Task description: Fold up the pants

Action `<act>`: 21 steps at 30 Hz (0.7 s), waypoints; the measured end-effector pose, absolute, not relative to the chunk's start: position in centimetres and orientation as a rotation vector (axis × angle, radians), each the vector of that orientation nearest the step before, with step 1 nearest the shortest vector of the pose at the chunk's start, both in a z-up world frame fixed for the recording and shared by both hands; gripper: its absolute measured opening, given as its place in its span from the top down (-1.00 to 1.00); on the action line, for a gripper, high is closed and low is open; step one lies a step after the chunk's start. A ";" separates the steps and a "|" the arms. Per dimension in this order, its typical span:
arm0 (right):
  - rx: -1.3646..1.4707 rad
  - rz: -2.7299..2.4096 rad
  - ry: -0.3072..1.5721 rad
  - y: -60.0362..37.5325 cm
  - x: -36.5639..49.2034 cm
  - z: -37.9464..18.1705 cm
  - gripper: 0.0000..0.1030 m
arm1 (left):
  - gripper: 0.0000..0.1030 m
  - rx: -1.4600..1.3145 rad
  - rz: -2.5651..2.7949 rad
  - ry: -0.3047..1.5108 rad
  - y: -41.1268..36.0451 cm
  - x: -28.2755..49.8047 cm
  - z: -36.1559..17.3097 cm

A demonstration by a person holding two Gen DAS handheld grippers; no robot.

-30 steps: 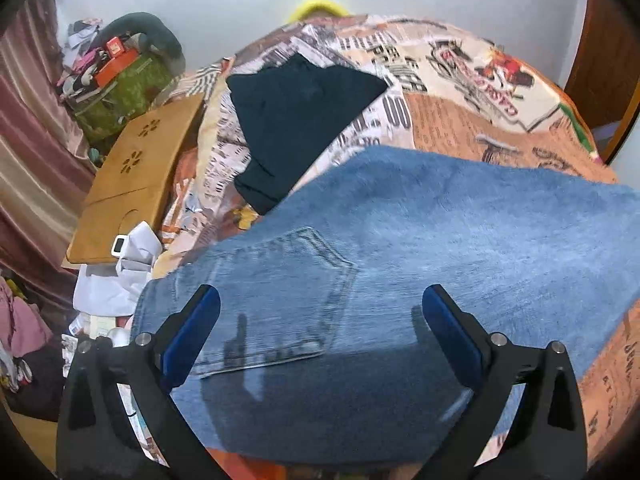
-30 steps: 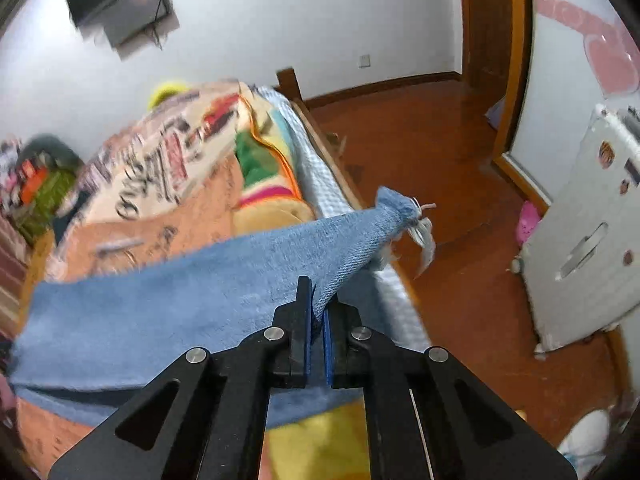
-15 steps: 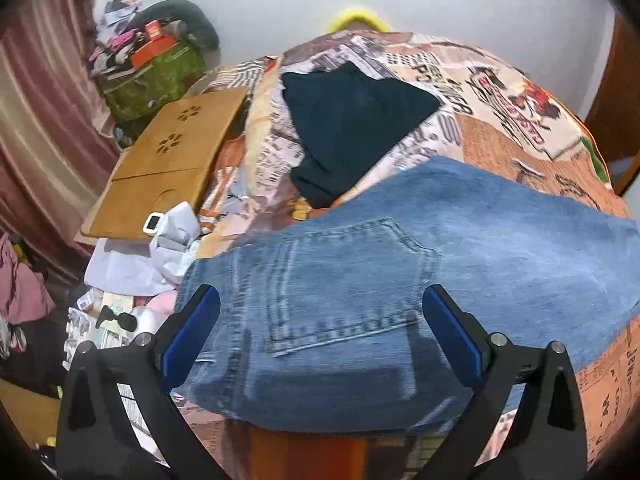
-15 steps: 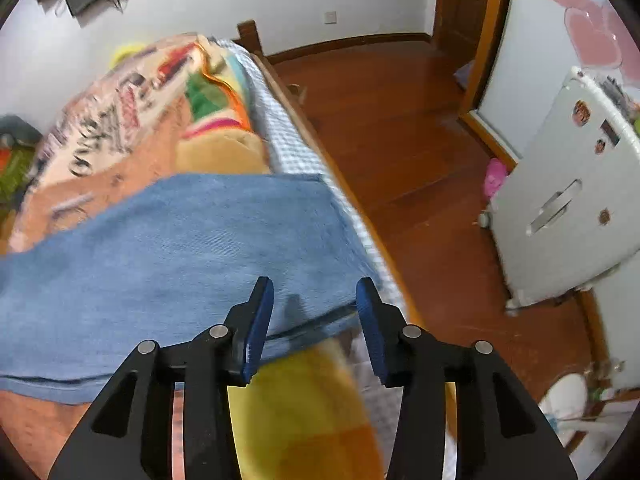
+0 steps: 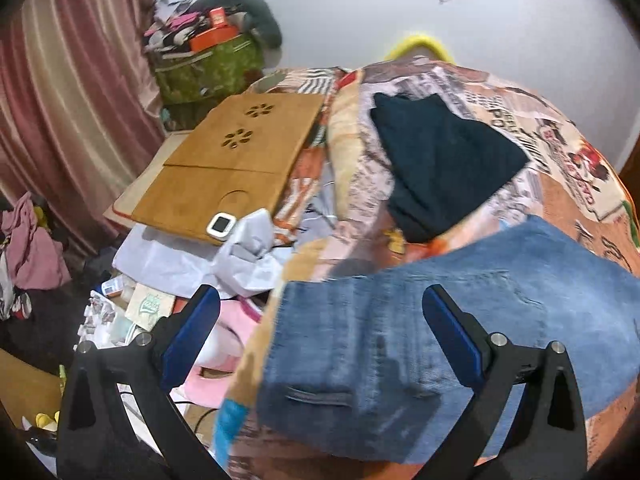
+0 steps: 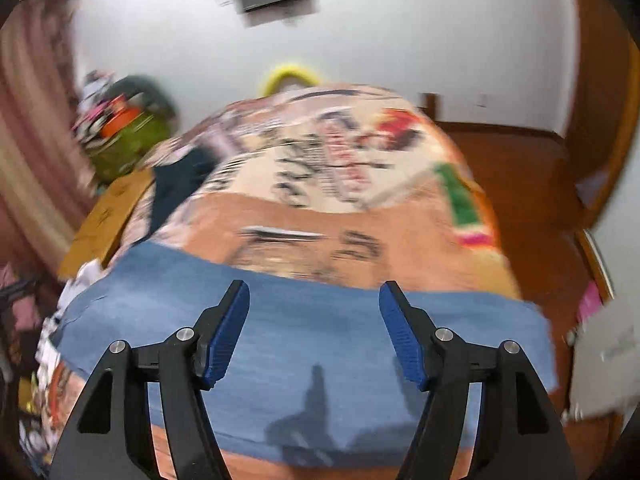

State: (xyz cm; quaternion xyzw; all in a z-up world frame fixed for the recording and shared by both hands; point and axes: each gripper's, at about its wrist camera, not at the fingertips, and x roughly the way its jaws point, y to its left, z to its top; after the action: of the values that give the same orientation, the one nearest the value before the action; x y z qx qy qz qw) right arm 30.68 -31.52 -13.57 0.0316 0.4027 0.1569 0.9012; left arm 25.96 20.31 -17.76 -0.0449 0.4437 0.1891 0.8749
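**Both grippers open above the jeans**

Left gripper: hanging with jaws spread wide, holding nothing. Blue pads sitting far apart, at 8 o'clock and 4 o'clock of the left wrist view. Blue jeans lying between and under the pads, not pinched, spreading from the middle out to 3 o'clock on the printed blanket. Waist end with a belt loop showing near 6 o'clock, at the bed's edge.

Farther out: folded dark cloth resting on the blanket at 1 o'clock, apart from the jeans. Wooden board lying at 10 o'clock beside the bed, with a small white gadget on its near corner. White cloth bunching just beside that. Green bag standing at 11 o'clock by the pink curtain.

Right gripper: also hanging wide open, gripping nothing. Jeans stretching flat across the right wrist view from 9 o'clock to 3 o'clock, under the open fingers. Blanket rising behind toward 12 o'clock, blurry. Brown wood floor showing at 2 o'clock.
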 end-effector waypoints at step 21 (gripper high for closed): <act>-0.211 0.749 0.972 -7.2 40.1 -20.0 -0.24 | -0.45 -0.299 0.310 1.135 27.9 29.3 -29.1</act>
State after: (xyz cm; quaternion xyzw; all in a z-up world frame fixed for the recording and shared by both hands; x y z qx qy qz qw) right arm 40.07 -7.23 -20.01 -0.0990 0.4550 0.3508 0.8125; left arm 29.30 27.93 -29.12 -0.1407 0.5334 0.1457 0.8213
